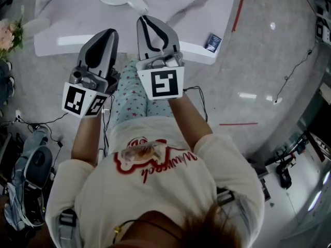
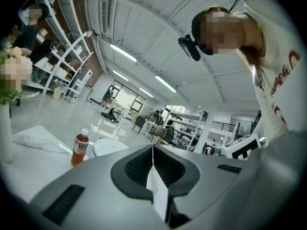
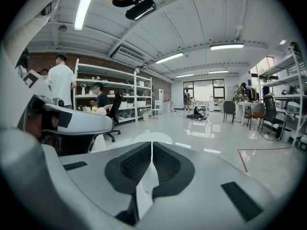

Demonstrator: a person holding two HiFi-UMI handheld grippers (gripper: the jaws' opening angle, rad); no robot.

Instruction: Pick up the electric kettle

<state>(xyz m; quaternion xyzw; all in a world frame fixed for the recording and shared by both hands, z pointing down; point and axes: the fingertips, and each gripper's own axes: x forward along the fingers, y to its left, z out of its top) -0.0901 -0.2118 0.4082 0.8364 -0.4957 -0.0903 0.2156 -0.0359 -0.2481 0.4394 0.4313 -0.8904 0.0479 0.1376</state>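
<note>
Currently, the left tool (image 1: 109, 34) and right tool (image 1: 146, 19) hang side by side at the near edge of the white worktop (image 1: 62, 19), each with jaws pressed together on nothing.

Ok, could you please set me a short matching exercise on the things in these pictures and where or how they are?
1 bottle
2 small box
3 red tape
4 left gripper

a on the floor
b jaws together
c upright, white cap
d on the table's corner

Pairs: 1-c, 2-d, 3-a, 4-b
</note>
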